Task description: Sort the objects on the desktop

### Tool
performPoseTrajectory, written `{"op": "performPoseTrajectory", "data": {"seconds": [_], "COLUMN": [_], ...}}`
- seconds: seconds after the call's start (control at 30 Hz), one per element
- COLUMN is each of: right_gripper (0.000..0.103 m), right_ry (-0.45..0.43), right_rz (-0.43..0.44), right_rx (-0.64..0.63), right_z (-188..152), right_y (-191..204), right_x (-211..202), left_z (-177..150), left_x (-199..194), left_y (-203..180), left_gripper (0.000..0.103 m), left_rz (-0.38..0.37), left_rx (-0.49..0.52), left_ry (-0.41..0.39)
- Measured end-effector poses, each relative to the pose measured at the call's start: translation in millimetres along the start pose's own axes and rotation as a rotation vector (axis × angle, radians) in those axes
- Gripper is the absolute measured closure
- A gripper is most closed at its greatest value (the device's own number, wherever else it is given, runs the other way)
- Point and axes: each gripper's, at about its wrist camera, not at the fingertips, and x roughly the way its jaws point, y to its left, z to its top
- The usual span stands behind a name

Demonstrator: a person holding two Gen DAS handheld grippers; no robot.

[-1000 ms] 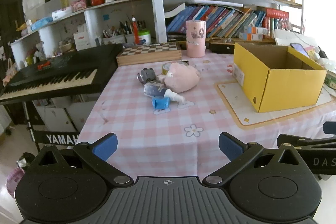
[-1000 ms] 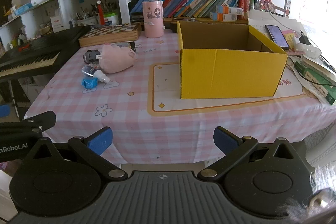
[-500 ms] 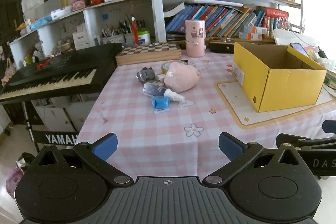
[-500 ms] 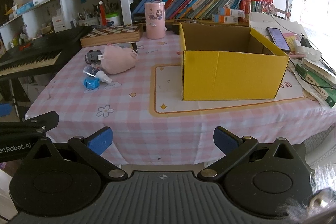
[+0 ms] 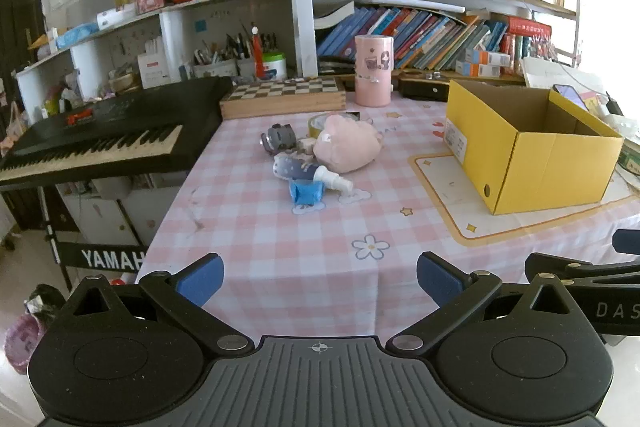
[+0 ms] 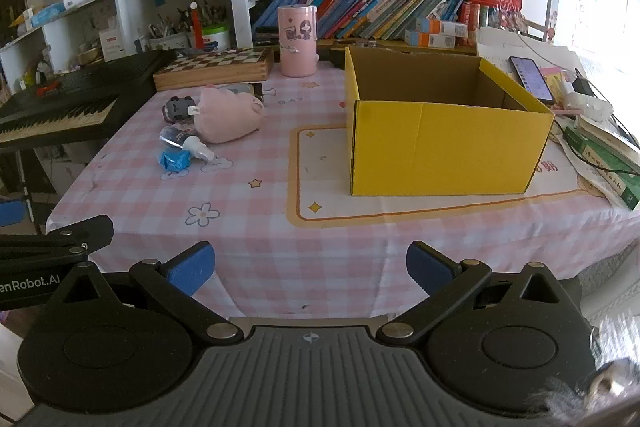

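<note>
— Hovering short of the table's near edge, the left gripper [image 5: 320, 277] has its blue-padded tongs spread wide with nothing between them; the right gripper [image 6: 308, 267] hangs the same way, spread and empty. Does that look like the approach step?

— It does, by the look of it. No object has been grasped, and the open yellow cardboard box [image 6: 440, 143] shows only bare cardboard where its inside can be seen.

— Where do the things to be sorted lie?

— Seen from the left wrist camera, they cluster at about twelve o'clock, well apart from both grippers: a soft pink plush toy [image 5: 346, 149], a small clear spray bottle with a white nozzle [image 5: 310, 173] lying on its side against it, a crumpled blue wrapper-like packet [image 5: 306, 191] just beside the nozzle, a small grey toy car [image 5: 278, 139] behind, and a roll of tape [image 5: 318, 123] partly hidden by the plush. The box stands at roughly two o'clock on the pink checked tablecloth [image 5: 280, 251].

— And the next move?

— Probably a forward reach by the left gripper, which is nearer the cluster. The blue packet sits frontmost and free, so it seems the easiest first pick; the bottle touches the plush, so closing on it would call for care not to drag both.
</note>
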Motion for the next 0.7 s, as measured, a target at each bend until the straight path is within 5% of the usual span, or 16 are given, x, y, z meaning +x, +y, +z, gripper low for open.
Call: {"op": "performPoseTrajectory", "data": {"seconds": [0.7], "right_gripper": [0.01], "right_ry": [0.001], "right_rz": [0.0], "right_rx": [0.007], "right_z": [3.3], "right_y": [14.4], "right_x": [9.3], "left_z": [2.0], "left_x": [3.1], "left_y": [10.2], "left_gripper": [0.0], "left_rz": [-0.021], "left_rx": [0.018], "left_ry": [-0.002]}}
